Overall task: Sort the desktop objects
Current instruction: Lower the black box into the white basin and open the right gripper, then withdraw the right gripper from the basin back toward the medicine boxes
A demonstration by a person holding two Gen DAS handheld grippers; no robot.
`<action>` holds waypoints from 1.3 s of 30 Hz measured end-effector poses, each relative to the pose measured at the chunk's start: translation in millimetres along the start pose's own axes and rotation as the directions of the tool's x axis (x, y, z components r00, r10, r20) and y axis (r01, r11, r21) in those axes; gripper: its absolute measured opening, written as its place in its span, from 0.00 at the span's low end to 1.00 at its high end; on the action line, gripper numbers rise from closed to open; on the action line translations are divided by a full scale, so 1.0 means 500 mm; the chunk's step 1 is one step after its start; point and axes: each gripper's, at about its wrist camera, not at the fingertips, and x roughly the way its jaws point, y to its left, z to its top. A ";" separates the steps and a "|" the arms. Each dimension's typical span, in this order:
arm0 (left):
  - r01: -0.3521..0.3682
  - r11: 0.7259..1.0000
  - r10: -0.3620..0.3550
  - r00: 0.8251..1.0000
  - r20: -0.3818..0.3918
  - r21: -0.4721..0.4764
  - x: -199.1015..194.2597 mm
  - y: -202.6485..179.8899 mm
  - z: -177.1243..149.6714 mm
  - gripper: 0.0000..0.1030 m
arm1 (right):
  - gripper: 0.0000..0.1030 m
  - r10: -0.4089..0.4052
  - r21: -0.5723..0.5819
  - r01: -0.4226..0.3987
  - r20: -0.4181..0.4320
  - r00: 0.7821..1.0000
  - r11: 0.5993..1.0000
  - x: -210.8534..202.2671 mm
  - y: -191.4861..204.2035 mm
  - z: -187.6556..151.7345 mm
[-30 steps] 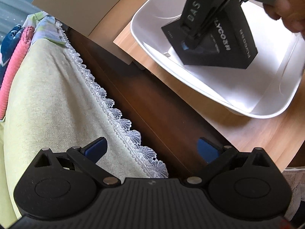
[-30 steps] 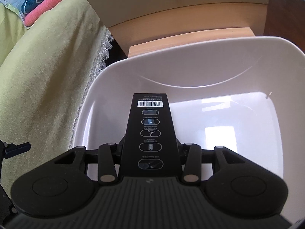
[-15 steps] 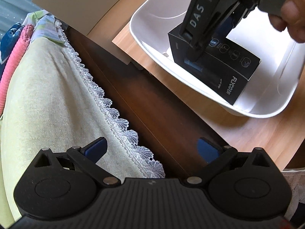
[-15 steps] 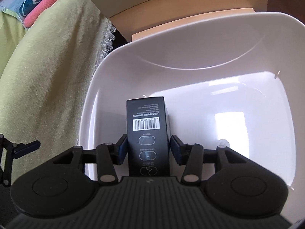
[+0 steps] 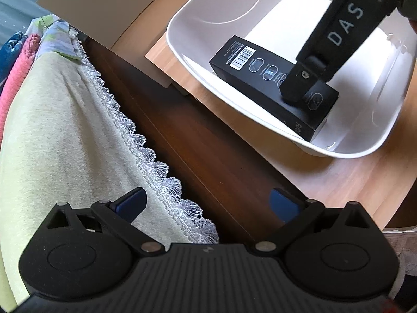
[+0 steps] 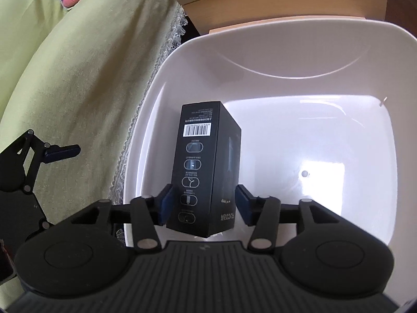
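My right tool (image 6: 203,206) straddles the black box (image 6: 206,167) in the white bin (image 6: 260,60) — contact unclear; my left tool (image 5: 208,203) gapes empty.

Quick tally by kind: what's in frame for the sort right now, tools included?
Black box: 1, lying in the basin
White basin: 1
Tools: 2, right tool straddling the box, left tool open, holding nothing
Total: 4
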 end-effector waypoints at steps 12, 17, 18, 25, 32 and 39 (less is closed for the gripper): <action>0.005 1.000 -0.005 1.000 -0.004 -0.012 0.002 0.001 -0.002 0.99 | 0.36 0.096 0.179 -0.092 -0.013 0.995 0.980 0.017 -0.034 -0.005; 0.012 1.000 -0.012 1.000 -0.004 -0.010 0.003 -0.002 -0.002 0.99 | 0.36 0.081 0.148 -0.078 -0.010 0.997 0.986 0.016 -0.030 -0.006; 0.013 1.000 -0.013 1.000 -0.004 -0.009 0.004 -0.003 -0.002 0.99 | 0.37 0.076 0.143 -0.074 -0.008 0.997 0.987 0.015 -0.029 -0.006; 0.030 1.000 -0.029 1.000 -0.006 0.004 0.006 -0.015 -0.002 0.99 | 0.37 -0.013 0.076 0.011 0.020 1.000 0.997 -0.011 -0.017 -0.011; 0.051 0.999 -0.051 0.999 0.019 -0.002 0.003 -0.028 -0.001 0.99 | 0.44 -0.097 -0.007 0.098 0.045 0.994 0.995 -0.040 -0.006 -0.020; 0.051 0.997 -0.049 0.999 0.020 -0.055 -0.008 -0.032 -0.026 0.99 | 0.59 -0.143 -0.059 0.145 0.044 0.989 0.988 -0.072 0.011 -0.034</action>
